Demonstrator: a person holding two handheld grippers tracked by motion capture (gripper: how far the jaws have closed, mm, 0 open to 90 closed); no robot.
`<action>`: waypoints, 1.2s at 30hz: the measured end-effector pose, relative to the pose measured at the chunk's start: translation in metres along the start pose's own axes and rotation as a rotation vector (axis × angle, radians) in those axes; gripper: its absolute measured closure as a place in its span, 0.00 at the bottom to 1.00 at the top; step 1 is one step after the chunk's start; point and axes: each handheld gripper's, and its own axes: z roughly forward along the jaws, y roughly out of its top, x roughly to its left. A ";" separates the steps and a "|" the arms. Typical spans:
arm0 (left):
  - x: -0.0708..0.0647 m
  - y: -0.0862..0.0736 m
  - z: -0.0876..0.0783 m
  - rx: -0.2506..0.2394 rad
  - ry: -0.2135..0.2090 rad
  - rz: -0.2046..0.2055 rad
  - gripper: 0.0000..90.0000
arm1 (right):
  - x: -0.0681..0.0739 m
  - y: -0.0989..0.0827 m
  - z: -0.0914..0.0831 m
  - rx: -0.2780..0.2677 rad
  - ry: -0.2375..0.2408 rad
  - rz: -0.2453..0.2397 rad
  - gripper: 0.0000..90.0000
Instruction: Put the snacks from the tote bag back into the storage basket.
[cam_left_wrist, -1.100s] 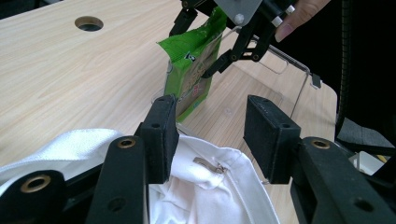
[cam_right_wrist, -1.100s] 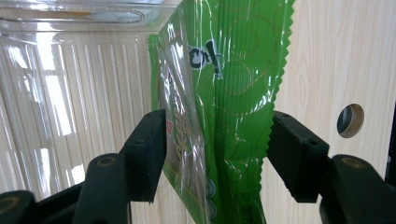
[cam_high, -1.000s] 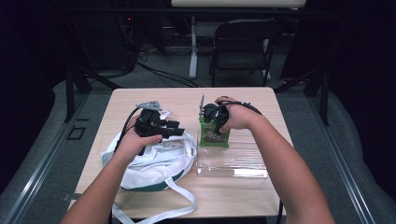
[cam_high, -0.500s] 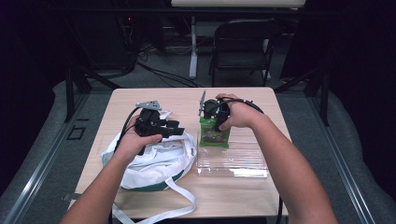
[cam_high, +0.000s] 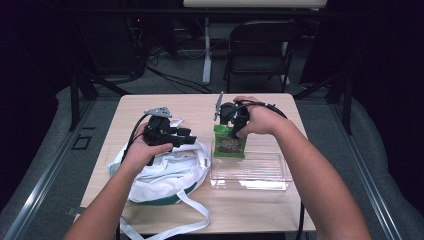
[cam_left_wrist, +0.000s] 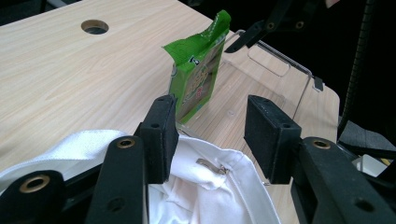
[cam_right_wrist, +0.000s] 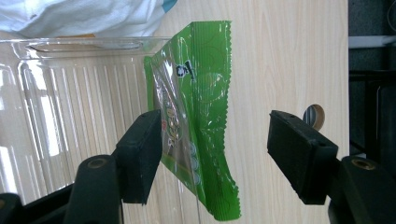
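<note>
At centre frame in the high view, a green packet (cam_high: 229, 142) with crimped, saw-toothed ends stands upright against the clear tray's (cam_high: 250, 172) left end on the bench (cam_high: 250, 210). Above it, the right hand-held gripper (cam_high: 229, 116) has just been opening, jaws apart around the packet, not pressing. At left, the left hand-held gripper (cam_high: 187, 140) is half-open over the white bag (cam_high: 165, 172), clamping nothing.

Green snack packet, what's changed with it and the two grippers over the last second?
The right gripper has just opened its jaws, letting go of the green snack packet, and lifted a little above it. The packet stands against the wall of the clear tray. The left gripper stayed put, half open at the rim of the white bag.
</note>
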 end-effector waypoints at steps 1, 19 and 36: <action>0.000 0.000 0.000 -0.001 0.000 -0.001 0.59 | 0.000 -0.001 -0.002 -0.001 -0.002 0.001 0.40; 0.002 -0.002 -0.006 -0.005 0.015 -0.007 0.59 | 0.008 -0.021 -0.030 -0.036 -0.031 0.026 0.40; 0.003 -0.005 -0.013 -0.001 0.040 -0.012 0.59 | 0.017 -0.057 -0.040 -0.034 -0.040 0.137 0.43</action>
